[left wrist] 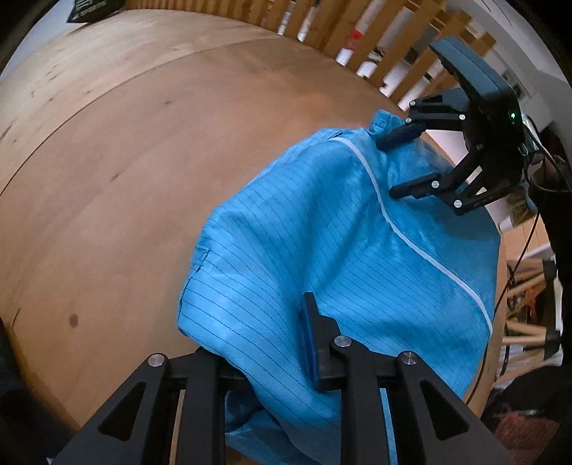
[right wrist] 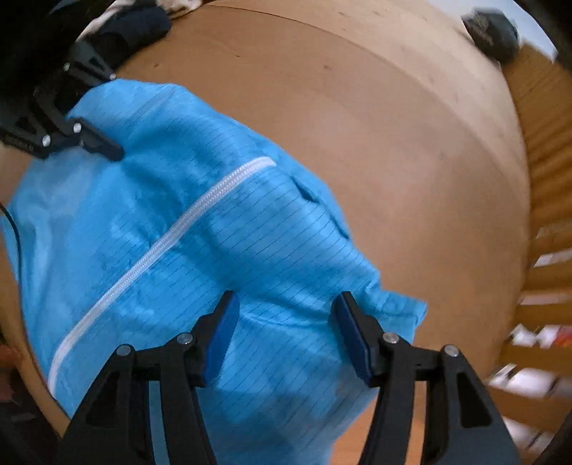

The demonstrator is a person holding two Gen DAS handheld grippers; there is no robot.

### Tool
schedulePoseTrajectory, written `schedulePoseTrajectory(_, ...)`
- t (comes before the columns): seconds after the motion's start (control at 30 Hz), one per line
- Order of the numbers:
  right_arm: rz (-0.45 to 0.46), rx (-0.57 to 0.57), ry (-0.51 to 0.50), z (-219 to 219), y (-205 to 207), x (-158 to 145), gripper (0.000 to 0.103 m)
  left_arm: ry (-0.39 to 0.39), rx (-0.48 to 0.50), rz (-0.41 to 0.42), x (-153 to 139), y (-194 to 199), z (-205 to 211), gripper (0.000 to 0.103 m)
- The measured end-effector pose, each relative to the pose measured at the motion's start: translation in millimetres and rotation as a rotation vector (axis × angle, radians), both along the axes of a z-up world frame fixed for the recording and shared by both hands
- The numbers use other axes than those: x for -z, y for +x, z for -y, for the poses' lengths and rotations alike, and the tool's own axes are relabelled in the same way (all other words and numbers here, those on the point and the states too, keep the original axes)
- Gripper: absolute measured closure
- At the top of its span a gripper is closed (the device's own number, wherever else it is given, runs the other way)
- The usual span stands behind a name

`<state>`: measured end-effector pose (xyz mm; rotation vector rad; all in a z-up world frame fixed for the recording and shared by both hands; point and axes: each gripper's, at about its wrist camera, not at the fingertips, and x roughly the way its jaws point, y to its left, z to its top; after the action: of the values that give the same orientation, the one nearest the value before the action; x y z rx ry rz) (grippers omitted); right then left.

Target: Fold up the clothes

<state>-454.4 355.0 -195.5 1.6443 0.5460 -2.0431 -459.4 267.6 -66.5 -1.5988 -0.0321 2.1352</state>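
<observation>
Two grippers worked one blue garment [left wrist: 321, 243] on a round wooden tabletop [left wrist: 107, 161]. Garment was thin pinstriped fabric with a white zipper [right wrist: 157, 246] running its length; it lay near the tabletop's edge, part of it draped over the rim.

Left gripper [left wrist: 271, 343]: cloth bunched up between its fingers, one blue-padded finger [left wrist: 311, 339] visible, the other buried under fabric. Jaws looked closed down on a fold of the garment, lifted slightly off the wood. In the right wrist view the same gripper [right wrist: 96, 143] sat at the garment's far corner, dark fingertip pressed on the cloth.

Right gripper [right wrist: 286, 336]: jaws apart, both blue pads [right wrist: 221, 336] showing, fabric visible in the gap between them but not pinched. It hovered just over the collar end of the garment. From the left wrist view that gripper [left wrist: 400, 161] had its two fingers spread wide over the zipper's top end, green light lit on its body.

Wooden slatted railing [left wrist: 357, 32] stood past the tabletop. Dark object [right wrist: 489, 32] sat at the far edge, blurred, could not tell what. Right wrist view was motion-smeared on its right side.
</observation>
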Motion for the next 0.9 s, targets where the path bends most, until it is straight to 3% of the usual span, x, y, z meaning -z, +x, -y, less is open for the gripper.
schedulePoseTrajectory(0.07, 0.014, -0.011, -0.035, 1.6, 24.7, 2.9, 0.038, -0.009, 0.039, 0.014, -0.7, 9.8, -5.7, 0.081)
schedulePoseTrajectory(0.17, 0.093, -0.14, -0.042, 14.2, 62.7, -0.5, 0.037, -0.03, 0.091, 0.033, -2.3, 22.2, -12.2, 0.08)
schedulePoseTrajectory(0.23, 0.083, -0.223, -0.059, 18.2, 78.6, -14.2, 0.037, -0.044, 0.12, 0.045, -3.9, 30.0, -16.3, 0.08)
schedulePoseTrajectory(0.3, -0.001, -0.228, -0.038, 12.4, 73.1, -24.9, 0.036, -0.057, 0.148, 0.056, -5.4, 37.5, -20.2, 0.08)
schedulePoseTrajectory(0.43, 0.059, -0.175, -0.097, -2.2, 40.9, -10.7, 0.036, -0.067, 0.141, 0.062, -8.2, 38.1, -27.4, 0.08)
schedulePoseTrajectory(0.67, 0.112, -0.228, -0.151, -7.7, 25.6, 13.6, 0.033, -0.054, 0.124, 0.056, -12.8, 41.4, -36.0, 0.08)
schedulePoseTrajectory(0.77, 0.075, -0.244, -0.136, -7.5, 33.6, 15.1, 0.031, -0.035, 0.11, 0.037, -14.8, 44.9, -40.2, 0.08)
schedulePoseTrajectory(0.83, 0.058, -0.205, -0.146, -9.3, 38.1, 13.9, 0.038, -0.02, 0.095, 0.02, -16.1, 48.5, -42.9, 0.081)
schedulePoseTrajectory(0.9, 0.049, -0.17, -0.156, -10.1, 43.4, 12.4, 0.07, -0.006, 0.075, 0.008, -17.3, 51.9, -45.3, 0.081)
